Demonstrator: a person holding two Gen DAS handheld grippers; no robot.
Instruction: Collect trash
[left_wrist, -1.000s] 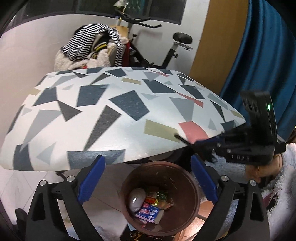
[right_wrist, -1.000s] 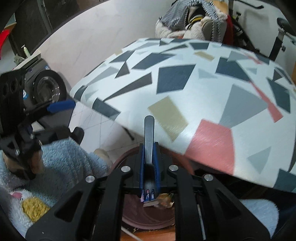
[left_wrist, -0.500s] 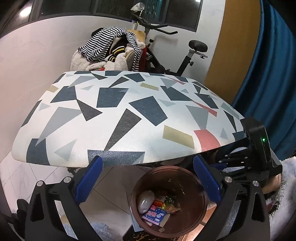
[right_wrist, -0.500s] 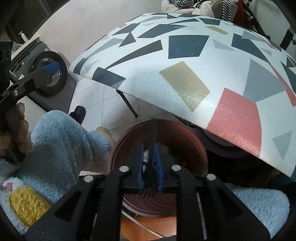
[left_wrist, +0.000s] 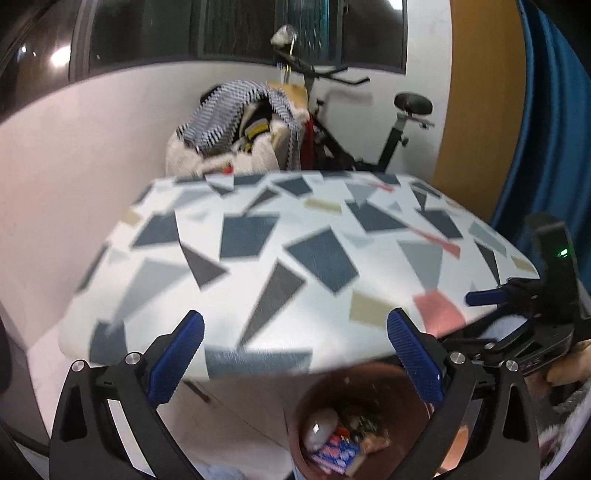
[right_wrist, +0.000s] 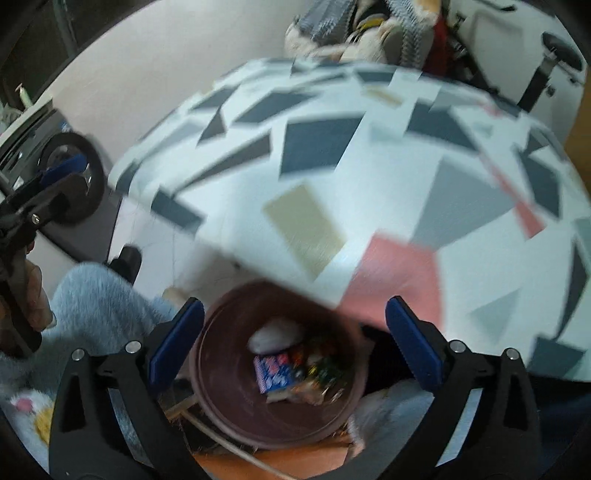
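A brown round bin (right_wrist: 236, 398) stands on the floor under the near edge of the patterned table (right_wrist: 332, 177). It holds a white wad (right_wrist: 273, 334), a blue and pink packet (right_wrist: 275, 373) and other wrappers. My right gripper (right_wrist: 293, 349) is open and empty right above the bin. My left gripper (left_wrist: 295, 356) is open and empty, at the table's near edge, with the bin (left_wrist: 373, 395) low and to its right. The right gripper also shows in the left wrist view (left_wrist: 487, 295).
Behind the table (left_wrist: 295, 258) stand an exercise bike (left_wrist: 369, 140) and a chair piled with clothes (left_wrist: 236, 133). A blue curtain (left_wrist: 554, 129) hangs at the right. A washing machine (right_wrist: 70, 177) stands at the left. Fluffy blue sleeves (right_wrist: 96, 306) are near the bin.
My right gripper was shut on a thin dark piece and has opened over the bin; the piece is gone from the jaws. Both views have lifted and are blurred by motion.
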